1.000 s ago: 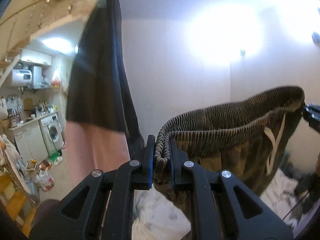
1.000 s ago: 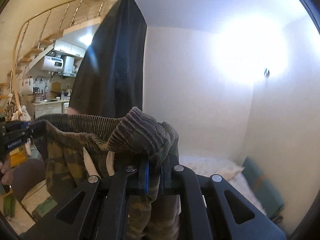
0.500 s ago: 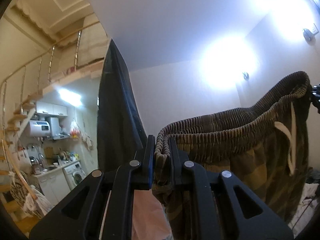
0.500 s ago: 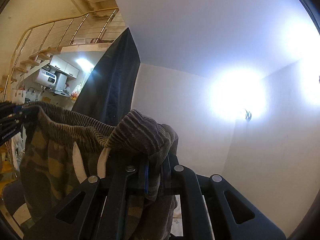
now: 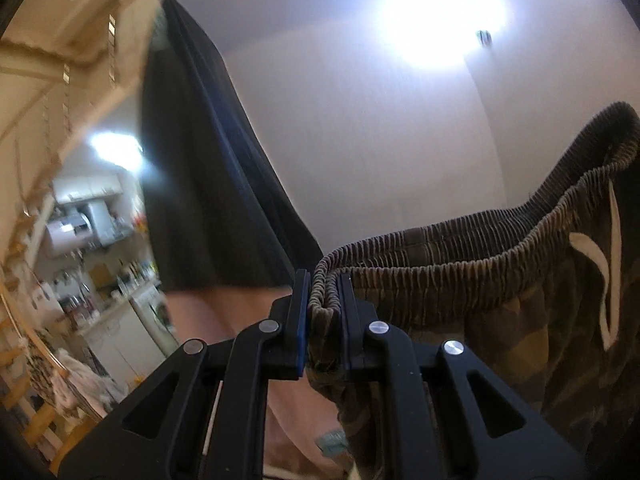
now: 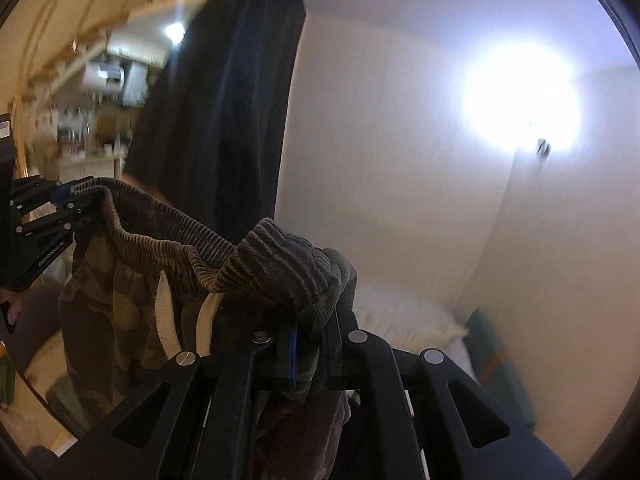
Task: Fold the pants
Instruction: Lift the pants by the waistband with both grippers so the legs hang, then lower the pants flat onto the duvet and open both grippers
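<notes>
White lettering on left hand-held gripper (image 6: 60, 196), too blurred to read.

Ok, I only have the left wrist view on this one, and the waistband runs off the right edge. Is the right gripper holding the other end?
Observer: Yes. The right gripper is shut on a bunched end of the camouflage pants' ribbed waistband.
Operator: What's beyond the pants on that side?
Observer: White bedding, low behind that gripper.
Operator: Can you see my gripper from there?
Observer: Yes. The left gripper shows at the left edge, clamped on the waistband's far end.
</notes>
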Demonstrator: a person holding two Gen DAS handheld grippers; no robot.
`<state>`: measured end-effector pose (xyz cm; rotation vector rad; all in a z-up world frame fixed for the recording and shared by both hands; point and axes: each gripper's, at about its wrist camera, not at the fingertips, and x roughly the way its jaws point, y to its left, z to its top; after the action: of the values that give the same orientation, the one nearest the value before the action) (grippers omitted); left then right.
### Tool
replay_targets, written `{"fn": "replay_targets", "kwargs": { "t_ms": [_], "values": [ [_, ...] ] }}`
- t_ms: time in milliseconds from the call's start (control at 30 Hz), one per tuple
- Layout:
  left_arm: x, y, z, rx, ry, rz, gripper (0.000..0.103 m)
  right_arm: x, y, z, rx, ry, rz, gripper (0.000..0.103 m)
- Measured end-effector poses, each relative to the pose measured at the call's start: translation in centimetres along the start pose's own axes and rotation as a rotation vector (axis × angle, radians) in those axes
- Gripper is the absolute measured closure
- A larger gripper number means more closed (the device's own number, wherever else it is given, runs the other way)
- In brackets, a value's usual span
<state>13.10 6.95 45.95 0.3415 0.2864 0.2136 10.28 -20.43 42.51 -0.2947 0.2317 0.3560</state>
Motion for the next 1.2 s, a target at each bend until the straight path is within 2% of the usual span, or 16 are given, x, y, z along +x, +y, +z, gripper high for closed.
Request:
{"fn": "replay_targets", "kwargs": {
  "t_ms": [133,267,333,400,433,467,500,533,567,600,633,667,800,933,1067,1200],
  "values": [
    [10.8,-3.2,-6.6,0.023,0.150,-0.032,0.093,11.0,0.8,-4.9,-0.011,0.128,0.027,0.095],
    [21.6,-5.5,-9.3,0.026,0.261,0.000,0.092,25.0,1.6,-8.4,-0.059,0.264,-0.024,0.096],
    [27.1,-7.9,-9.2,0.113,0.240,0.112,0.092,30.7,1.6,-9.0,-0.084,0.277,-0.102,0.095],
    [30.7,-11.7,-9.6,0.237,0.151,0.231,0.090,36.4,2.3,-9.3,-0.110,0.261,-0.206,0.095],
    [31.7,-12.5,-10.7,0.254,0.129,0.248,0.088,38.0,2.2,-9.8,-0.077,0.240,-0.230,0.095],
    [33.7,-13.6,-11.8,0.276,0.128,0.272,0.073,40.5,2.0,-10.7,-0.013,0.223,-0.239,0.093],
    [37.0,-14.9,-13.7,0.307,0.210,0.293,0.057,42.5,2.0,-11.8,0.018,0.233,-0.223,0.092],
    [38.4,-15.2,-14.8,0.300,0.261,0.290,0.031,44.5,2.2,-13.1,0.040,0.268,-0.210,0.075],
    [39.8,-15.3,-16.3,0.254,0.305,0.248,0.019,47.3,2.5,-15.2,0.065,0.358,-0.192,0.047],
    [41.1,-15.1,-18.2,0.174,0.353,0.186,0.013,48.7,2.7,-16.8,0.074,0.399,-0.172,0.035],
    [41.7,-14.9,-19.2,0.126,0.379,0.174,0.008,49.6,3.1,-18.5,0.081,0.414,-0.145,0.017],
    [42.1,-14.8,-20.6,0.072,0.406,0.144,0.007,50.3,3.8,-20.7,0.080,0.419,-0.133,0.015],
    [43.3,-15.4,-25.6,0.064,0.479,0.077,0.007,51.6,4.7,-26.9,0.021,0.513,-0.090,0.015],
    [41.1,-17.1,-29.5,0.026,0.562,-0.016,0.007,49.7,4.2,-28.8,0.012,0.540,-0.067,0.015],
    [35.9,-18.5,-33.5,-0.063,0.649,-0.116,0.007,45.9,3.2,-29.3,0.039,0.533,-0.049,0.015],
    [28.7,-18.1,-36.0,-0.184,0.686,-0.202,0.007,39.4,1.4,-30.5,0.195,0.515,0.046,0.015]
  ]
}}
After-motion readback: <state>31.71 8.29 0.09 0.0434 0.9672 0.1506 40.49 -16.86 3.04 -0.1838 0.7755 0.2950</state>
